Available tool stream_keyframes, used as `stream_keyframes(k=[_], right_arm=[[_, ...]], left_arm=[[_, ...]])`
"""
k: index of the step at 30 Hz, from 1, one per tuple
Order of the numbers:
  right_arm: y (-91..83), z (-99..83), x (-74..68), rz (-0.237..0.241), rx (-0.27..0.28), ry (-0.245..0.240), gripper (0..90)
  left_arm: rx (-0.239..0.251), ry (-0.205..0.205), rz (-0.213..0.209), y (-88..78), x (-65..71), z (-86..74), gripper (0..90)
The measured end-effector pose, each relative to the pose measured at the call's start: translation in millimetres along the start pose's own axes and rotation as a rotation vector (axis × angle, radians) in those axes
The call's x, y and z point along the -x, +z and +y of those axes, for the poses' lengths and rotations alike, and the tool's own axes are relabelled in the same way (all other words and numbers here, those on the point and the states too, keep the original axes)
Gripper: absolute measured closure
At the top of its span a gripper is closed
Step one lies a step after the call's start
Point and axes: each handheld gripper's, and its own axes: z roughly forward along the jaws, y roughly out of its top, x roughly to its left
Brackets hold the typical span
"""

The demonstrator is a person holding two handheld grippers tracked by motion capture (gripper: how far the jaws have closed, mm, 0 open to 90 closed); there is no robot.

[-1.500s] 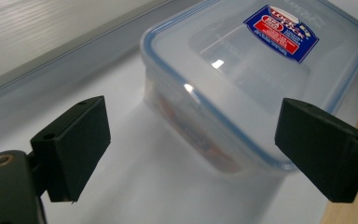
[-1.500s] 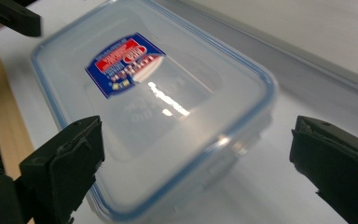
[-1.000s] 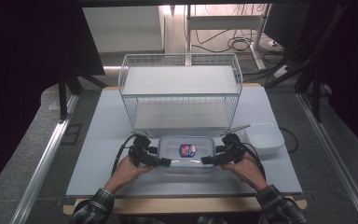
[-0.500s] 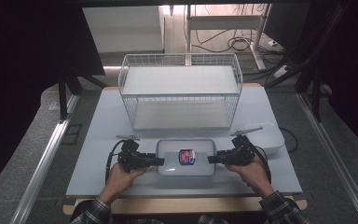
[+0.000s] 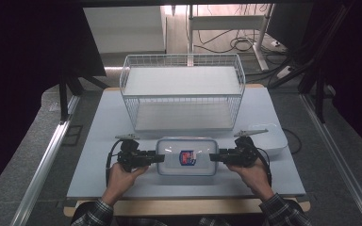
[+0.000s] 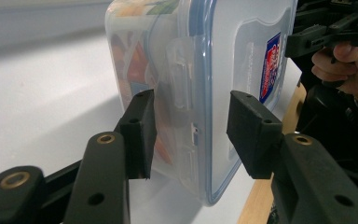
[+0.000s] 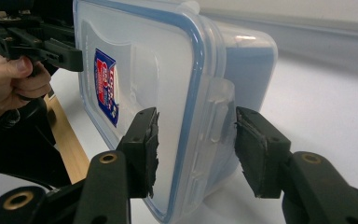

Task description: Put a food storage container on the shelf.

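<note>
High view: clear plastic food container (image 5: pixel 186 157) with blue-sealed snap lid lying near the table's (image 5: pixel 103 117) front edge, just ahead of the white wire basket (image 5: pixel 183 89), white bowl (image 5: pixel 273 139) at its right. Left gripper (image 5: pixel 159 157) at its left end, right gripper (image 5: pixel 213 157) at its right end, jaws of both just closing, each straddling lid and base over a side latch (image 6: pixel 179 77). Pads very near or touching; firm clamping impossible to confirm. Likely rigid, smooth, slippery; some contents inside, so moderate weight. Best held by both ends, kept level.
</note>
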Motion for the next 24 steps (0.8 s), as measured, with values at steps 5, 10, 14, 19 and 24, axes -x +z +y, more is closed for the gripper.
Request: stream_keyframes(k=[5, 10, 14, 19, 24], right_arm=[[-7.4, 10.8, -4.8, 0.004, 0.045, -0.036, 51.4], [-12.1, 22.8, -7.1, 0.008, 0.066, -0.062, 51.5], [-14.7, 32.1, -8.9, 0.003, 0.073, -0.082, 51.5], [-23.9, 51.3, -10.2, -0.003, 0.103, -0.101, 51.5], [-30.2, 63.5, -11.9, -0.001, 0.122, -0.111, 51.5]], left_arm=[[0.041, 0.038, 0.012, -8.9, 7.2, 11.2, 53.3], [0.051, 0.065, 0.027, -15.4, 11.7, 23.0, 53.2], [0.068, 0.073, 0.028, -19.4, 12.7, 32.5, 53.3], [0.087, 0.101, 0.023, -24.9, 16.1, 52.0, 53.5], [0.104, 0.123, 0.035, -31.3, 21.4, 66.3, 53.5]])
